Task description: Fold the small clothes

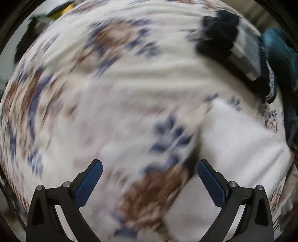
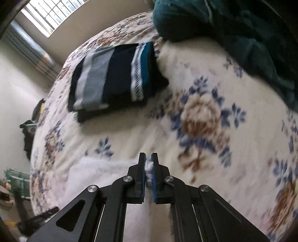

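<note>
On the bed [image 1: 130,89], whose floral cover in cream, blue and brown filled most of the left wrist view, we saw the left hand-held gripper [image 1: 150,167] with its jaws spread wide and nothing between its blue pads [image 1: 89,184]. That view was smeared by motion, so we could make out little fine detail on the cover. To the right of that gripper lay the white cloth [image 1: 238,141], a plain soft piece resting flat on the bed toward its near right side. Beyond it, near the far right edge of the bed, sat the folded striped garment [image 1: 232,42], dark with grey and white bands.

From the right wrist view we saw a window [image 2: 54,13] with bars at the upper left, and some clutter beside the bed's left edge that was too blurred to name. The striped garment [image 2: 115,78] lay folded flat toward the far side of the bed [image 2: 195,78]. Nearer to us, the white cloth [image 2: 100,173] spread over the near part of the bed, and the right hand-held gripper [image 2: 148,158] had its jaws pinched tight on a fluffy fold of it. At the far right corner a dark teal blanket [image 2: 242,37] lay bunched on the bed.
</note>
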`<state>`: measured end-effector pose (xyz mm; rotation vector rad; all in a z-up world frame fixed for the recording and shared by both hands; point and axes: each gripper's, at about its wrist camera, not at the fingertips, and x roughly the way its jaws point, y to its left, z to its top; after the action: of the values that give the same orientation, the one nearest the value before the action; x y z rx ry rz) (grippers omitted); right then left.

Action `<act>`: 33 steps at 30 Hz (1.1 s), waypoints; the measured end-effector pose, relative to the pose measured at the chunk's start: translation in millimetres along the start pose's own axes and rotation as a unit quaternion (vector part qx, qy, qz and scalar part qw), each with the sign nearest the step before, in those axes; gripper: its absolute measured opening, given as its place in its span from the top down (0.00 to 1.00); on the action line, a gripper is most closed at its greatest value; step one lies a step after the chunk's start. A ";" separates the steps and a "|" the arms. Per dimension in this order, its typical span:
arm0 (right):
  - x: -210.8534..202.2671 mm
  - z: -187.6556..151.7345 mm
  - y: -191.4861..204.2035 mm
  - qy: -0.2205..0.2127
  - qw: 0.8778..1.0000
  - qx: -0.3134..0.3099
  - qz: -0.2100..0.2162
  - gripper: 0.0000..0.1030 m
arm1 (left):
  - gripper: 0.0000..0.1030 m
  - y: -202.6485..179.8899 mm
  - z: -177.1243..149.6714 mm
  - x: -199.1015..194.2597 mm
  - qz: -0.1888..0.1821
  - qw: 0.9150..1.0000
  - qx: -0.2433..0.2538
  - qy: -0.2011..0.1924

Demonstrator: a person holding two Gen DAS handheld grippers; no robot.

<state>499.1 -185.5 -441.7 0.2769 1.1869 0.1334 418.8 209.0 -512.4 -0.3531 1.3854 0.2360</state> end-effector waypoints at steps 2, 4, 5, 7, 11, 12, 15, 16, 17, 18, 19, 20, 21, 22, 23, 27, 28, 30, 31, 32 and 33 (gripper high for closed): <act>23.0 13.2 -8.1 0.019 0.999 0.002 -0.028 0.95 | 0.00 -31.5 21.7 20.4 -0.020 0.999 0.038 0.021; 47.7 17.9 -17.9 0.047 0.998 0.012 -0.044 0.95 | 0.01 -41.9 36.5 46.8 -0.030 0.995 0.074 0.052; 63.6 17.7 -22.5 0.073 0.996 0.021 -0.037 0.95 | 0.06 -48.6 41.4 55.4 -0.036 0.994 0.085 0.058; 86.3 12.7 -30.7 0.140 0.989 0.047 0.005 0.94 | 0.19 -65.4 50.3 65.1 -0.038 0.991 0.109 0.063; 79.8 -4.2 -48.1 0.174 0.978 0.094 0.062 0.81 | 0.82 -85.9 57.1 66.3 -0.088 0.986 0.124 0.067; 77.0 -8.2 -51.2 0.171 0.977 0.101 0.072 0.68 | 0.86 -90.8 58.3 66.9 -0.088 0.986 0.132 0.059; 74.9 -25.6 -63.8 0.175 0.966 0.144 0.124 0.44 | 0.94 -103.3 64.5 64.4 -0.081 0.986 0.141 0.041; 79.0 -31.0 -65.9 0.184 0.961 0.155 0.137 0.42 | 0.96 -105.7 65.6 61.2 -0.079 0.986 0.144 0.033; 84.5 -37.1 -66.5 0.197 0.956 0.165 0.143 0.42 | 0.98 -110.2 68.8 58.4 -0.077 0.986 0.144 0.023; 88.5 -40.4 -65.5 0.205 0.953 0.166 0.147 0.42 | 0.99 -115.0 68.3 59.0 -0.076 0.987 0.142 0.016; 89.9 -43.2 -62.9 0.205 0.954 0.163 0.147 0.52 | 0.99 -112.1 70.3 54.3 -0.078 0.987 0.137 0.009; 85.8 -44.3 -59.4 0.185 0.961 0.156 0.137 0.71 | 0.99 -109.7 74.0 51.2 -0.082 0.988 0.130 0.005; 80.8 -43.9 -55.5 0.166 0.968 0.145 0.120 0.93 | 0.99 -109.3 78.6 50.4 -0.087 0.988 0.124 0.003; 77.1 -42.5 -51.8 0.155 0.972 0.140 0.109 0.93 | 1.00 -110.0 82.6 50.3 -0.085 0.989 0.122 0.000; 70.3 -39.6 -48.1 0.138 0.975 0.137 0.104 0.93 | 1.00 -108.0 85.4 52.0 -0.080 0.990 0.120 -0.005; 35.9 -17.3 -33.0 0.066 0.990 0.105 0.061 0.94 | 1.00 -96.5 102.8 43.4 -0.086 0.990 0.111 -0.021; 30.4 -10.3 -31.9 0.052 0.992 0.099 0.050 0.94 | 1.00 -95.8 108.3 44.5 -0.095 0.989 0.110 -0.018; 31.6 3.9 -29.2 0.045 0.996 0.078 0.024 0.94 | 1.00 -90.7 114.3 50.1 -0.112 0.989 0.097 0.005; 42.7 8.4 -31.5 0.064 0.995 0.074 0.012 0.94 | 0.99 -88.5 114.8 53.3 -0.121 0.988 0.093 0.016; 53.6 10.8 -35.1 0.089 0.993 0.075 0.012 0.94 | 0.99 -85.7 113.9 54.0 -0.125 0.988 0.092 0.025; 69.0 9.1 -39.9 0.132 0.988 0.080 0.022 0.94 | 0.99 -82.1 111.0 53.9 -0.130 0.987 0.092 0.033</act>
<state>531.5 -208.0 -511.5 0.4366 1.4586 0.1162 559.6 172.8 -540.8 -0.3858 1.3969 -0.1191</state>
